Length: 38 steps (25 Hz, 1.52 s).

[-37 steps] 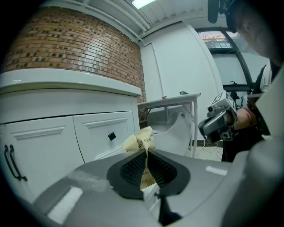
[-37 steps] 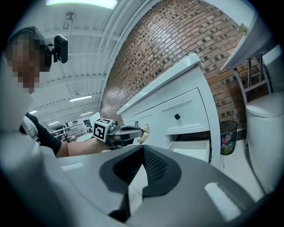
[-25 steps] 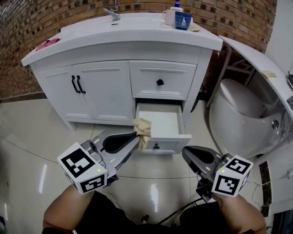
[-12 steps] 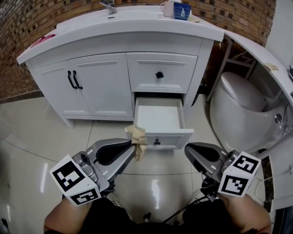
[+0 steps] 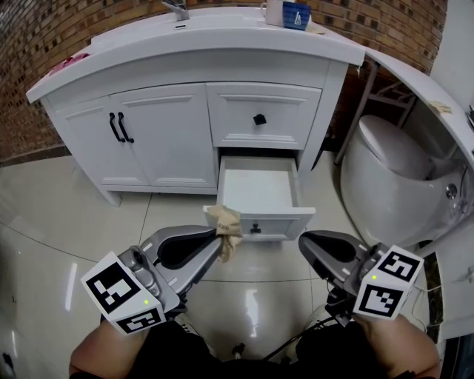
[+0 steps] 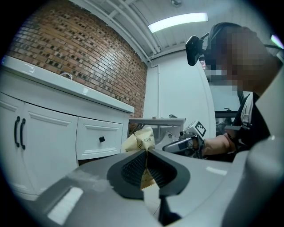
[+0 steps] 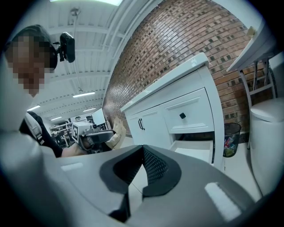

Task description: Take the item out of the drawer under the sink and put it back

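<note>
A crumpled tan paper packet is pinched in my left gripper, just in front of the open lower drawer of the white sink cabinet. In the left gripper view the packet sticks up from between the closed jaws of my left gripper. The drawer's inside looks empty. My right gripper hangs to the right of the drawer front, shut with nothing in it; my right gripper shows its jaws together in its own view, where the packet appears at the left.
A closed upper drawer sits above the open one, double doors to its left. A white toilet stands at the right. Cups rest on the countertop. A waste bin stands beside the cabinet. Glossy tile floor lies around.
The left gripper has drawn the packet back out of the drawer, toward me and slightly down. Between half a second ago and now, it barely moved. The right gripper stayed shut.
</note>
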Tool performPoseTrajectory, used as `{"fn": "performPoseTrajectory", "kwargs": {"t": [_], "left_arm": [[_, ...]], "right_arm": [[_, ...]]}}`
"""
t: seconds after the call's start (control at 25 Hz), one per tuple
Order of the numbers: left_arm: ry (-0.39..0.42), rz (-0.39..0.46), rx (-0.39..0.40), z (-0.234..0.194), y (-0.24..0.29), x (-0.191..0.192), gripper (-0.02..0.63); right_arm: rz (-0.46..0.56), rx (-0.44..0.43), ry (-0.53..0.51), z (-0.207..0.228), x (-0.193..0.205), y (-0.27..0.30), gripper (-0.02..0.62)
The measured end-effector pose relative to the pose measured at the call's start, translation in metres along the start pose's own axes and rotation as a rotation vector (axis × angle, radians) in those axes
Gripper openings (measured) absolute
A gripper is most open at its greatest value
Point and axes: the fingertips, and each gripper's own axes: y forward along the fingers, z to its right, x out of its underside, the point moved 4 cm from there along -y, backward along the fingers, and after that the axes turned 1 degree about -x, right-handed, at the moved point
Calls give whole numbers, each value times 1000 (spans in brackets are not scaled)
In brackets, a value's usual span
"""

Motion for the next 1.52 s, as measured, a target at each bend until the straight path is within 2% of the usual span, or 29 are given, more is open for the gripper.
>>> {"fn": "performPoseTrajectory", "kwargs": {"t": [0.4, 1.52], "left_arm": [[32, -12, -34, -3, 3, 6, 17], [17, -32, -44, -11, 6, 11, 18]], "right_arm": [[-3, 2, -2, 1, 2, 0, 3], [-11, -17, 6, -3, 3, 4, 3]]}}
